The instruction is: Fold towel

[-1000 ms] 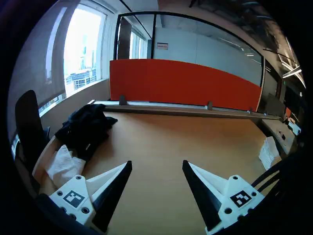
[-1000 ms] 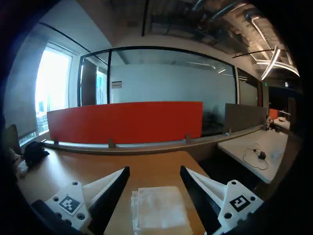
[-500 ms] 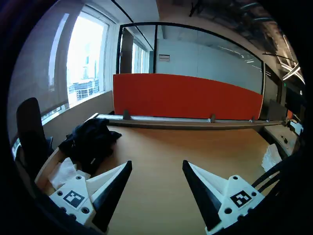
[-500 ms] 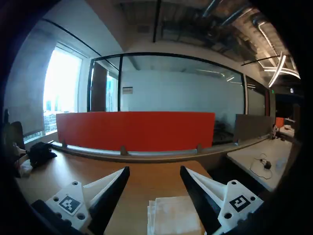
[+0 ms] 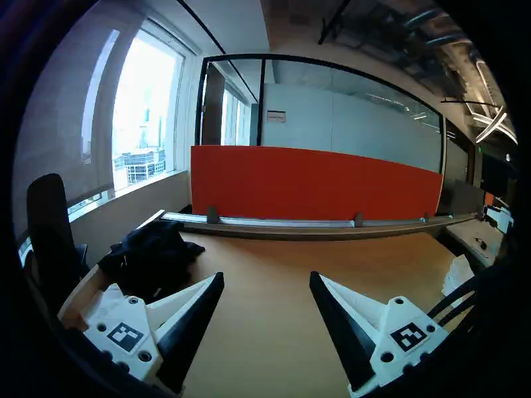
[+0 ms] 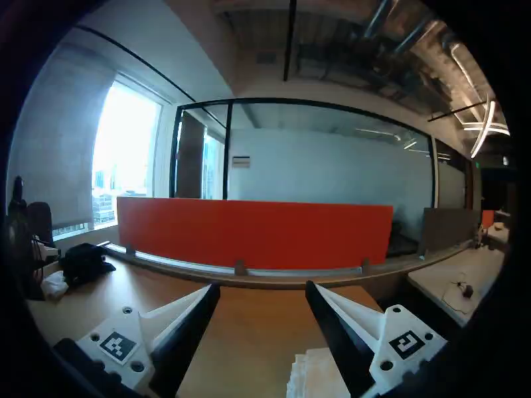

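Right gripper view, 5 o'clock: folded towel stack point(image 6: 317, 377) flat on worktop point(image 6: 255, 331); right tool point(image 6: 262, 286) and left tool point(image 5: 266, 274) wide, empty, probably between folds

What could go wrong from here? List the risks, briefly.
1. The stack of folded white towels is barely in sight below the open right claw, near the wooden desk's edge; a blind descent might nudge it off.
2. The crumpled white cloth lies beside the black garment pile; the open left claw could snag both.
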